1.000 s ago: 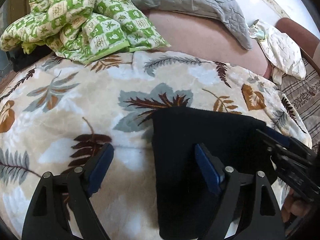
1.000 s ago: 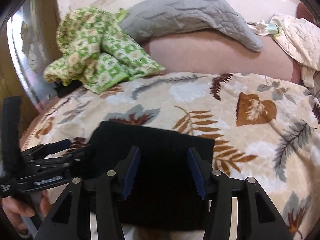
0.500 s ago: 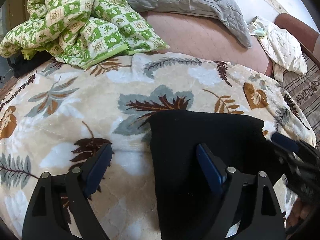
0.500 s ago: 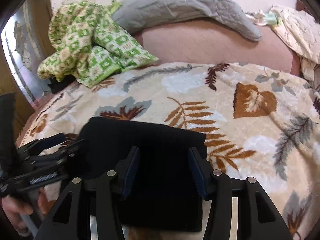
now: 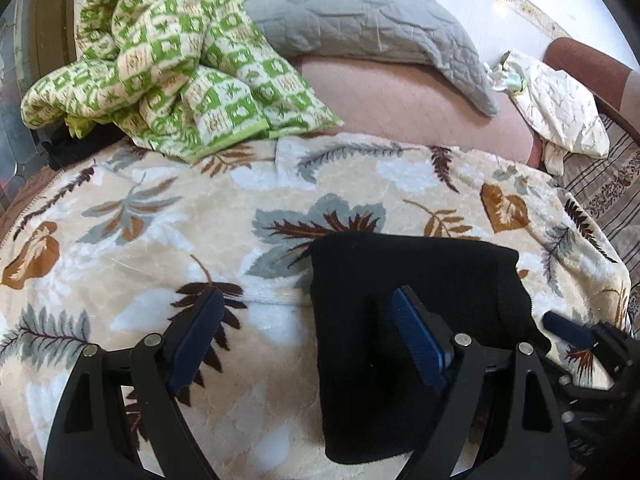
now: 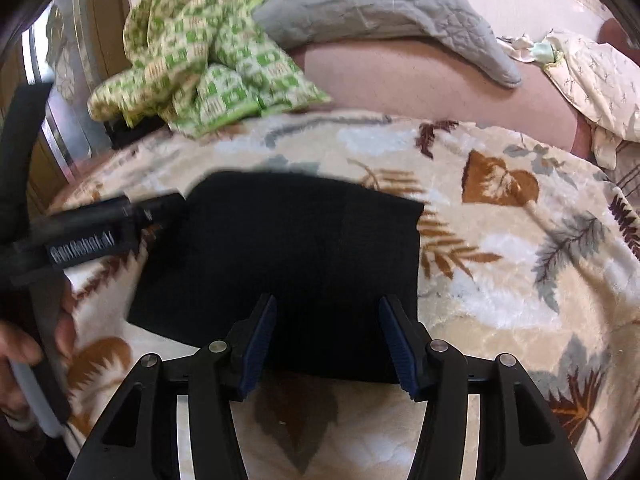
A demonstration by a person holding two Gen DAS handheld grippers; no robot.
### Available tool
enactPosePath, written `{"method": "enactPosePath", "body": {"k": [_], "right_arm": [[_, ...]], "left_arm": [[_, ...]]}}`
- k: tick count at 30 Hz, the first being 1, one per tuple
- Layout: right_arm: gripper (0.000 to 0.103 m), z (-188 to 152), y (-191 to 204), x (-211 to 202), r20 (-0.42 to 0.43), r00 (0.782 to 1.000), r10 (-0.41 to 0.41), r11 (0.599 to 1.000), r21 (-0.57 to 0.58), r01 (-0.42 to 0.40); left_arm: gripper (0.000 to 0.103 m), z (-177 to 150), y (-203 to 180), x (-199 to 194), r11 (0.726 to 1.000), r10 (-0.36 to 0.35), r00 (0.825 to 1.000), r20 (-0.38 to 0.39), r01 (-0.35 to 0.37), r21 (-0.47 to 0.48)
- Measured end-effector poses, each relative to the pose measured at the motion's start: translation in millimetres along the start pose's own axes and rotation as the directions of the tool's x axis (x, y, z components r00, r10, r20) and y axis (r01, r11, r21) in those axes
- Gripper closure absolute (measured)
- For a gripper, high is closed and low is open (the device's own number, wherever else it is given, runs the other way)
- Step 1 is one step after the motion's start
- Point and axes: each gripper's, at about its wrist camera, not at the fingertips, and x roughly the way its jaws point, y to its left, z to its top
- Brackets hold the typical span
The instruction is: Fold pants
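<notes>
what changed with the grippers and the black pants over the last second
The right gripper has pulled back toward the near edge of the folded black pants, jaws open and holding nothing. The left gripper has barely moved: it stays open and empty, straddling the pants' left edge. The pants stayed folded on the leaf-print blanket.

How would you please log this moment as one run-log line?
task: fold pants | pants: folded, flat on blanket | left gripper: open, empty | right gripper: open, empty

Leaf-print blanket [image 5: 168, 248] (cream), green checked quilt [image 5: 168, 64], grey pillow [image 5: 360, 20].
</notes>
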Motion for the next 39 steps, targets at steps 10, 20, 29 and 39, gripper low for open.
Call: {"method": "enactPosePath", "body": {"k": [10, 20, 29, 39], "right_arm": [[0.021, -2, -1, -36, 0.116, 0.991, -0.065, 0.996, 0.067, 0.058], [0.02, -25, -1, -64, 0.116, 0.991, -0.059, 0.997, 0.064, 0.052], [0.019, -39, -4, -82, 0.122, 0.991, -0.053, 0.994, 0.1, 0.041], [0.019, -45, 6, -77, 0.091, 0.995, -0.037, 0.995, 0.091, 0.029]], "left_arm": [[0.016, -16, -14, -41, 0.999, 0.02, 0.998, 0.056, -0.023, 0.048], [0.016, -49, -32, -76, 0.996, 0.05, 0.996, 0.07, -0.055, 0.071], [0.016, -63, -29, -96, 0.999, 0.028, 0.997, 0.074, -0.03, 0.036], [0.016, -70, -20, -97, 1.0, 0.018, 0.999, 0.043, -0.019, 0.006]]}}
